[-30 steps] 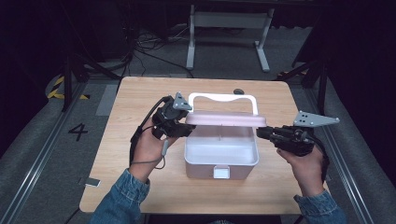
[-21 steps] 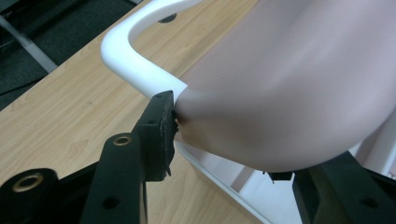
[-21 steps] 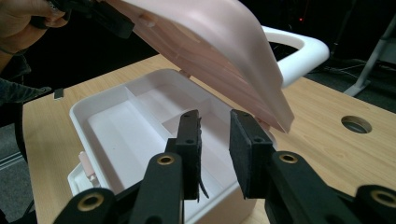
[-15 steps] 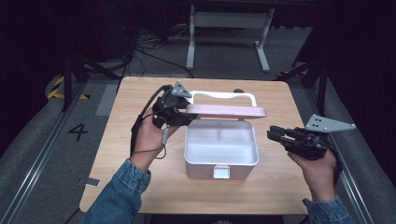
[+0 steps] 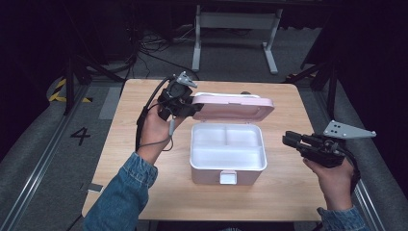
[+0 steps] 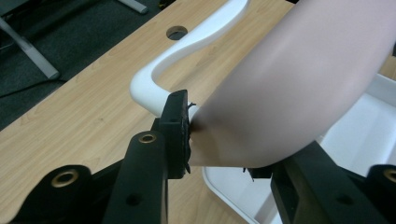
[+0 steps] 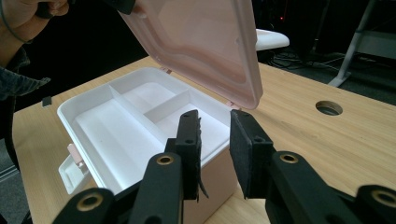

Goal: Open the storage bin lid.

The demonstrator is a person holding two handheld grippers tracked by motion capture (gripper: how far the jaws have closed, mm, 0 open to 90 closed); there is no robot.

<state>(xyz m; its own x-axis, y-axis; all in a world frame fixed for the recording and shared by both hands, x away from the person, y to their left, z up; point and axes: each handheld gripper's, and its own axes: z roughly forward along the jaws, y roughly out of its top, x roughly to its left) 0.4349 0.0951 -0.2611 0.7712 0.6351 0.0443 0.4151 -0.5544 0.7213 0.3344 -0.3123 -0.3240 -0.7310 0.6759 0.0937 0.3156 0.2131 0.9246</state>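
The white box [image 5: 228,155] sits mid-desk [image 5: 144,192] with its pink lid [image 5: 233,106] raised over the divided compartments. I have my left gripper [image 5: 185,108] clamped on the lid's left edge, jaws pinching it beside the white handle [image 6: 159,70]. My right gripper [image 5: 293,140] hovers off the box's right side, jaws narrowly parted, holding nothing.

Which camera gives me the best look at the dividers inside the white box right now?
The right gripper view: it looks into the open white box under the raised pink lid, with the dividers clear. The high view shows the box from above, dividers faint. The left gripper view shows a corner of it behind the lid held by the left gripper.
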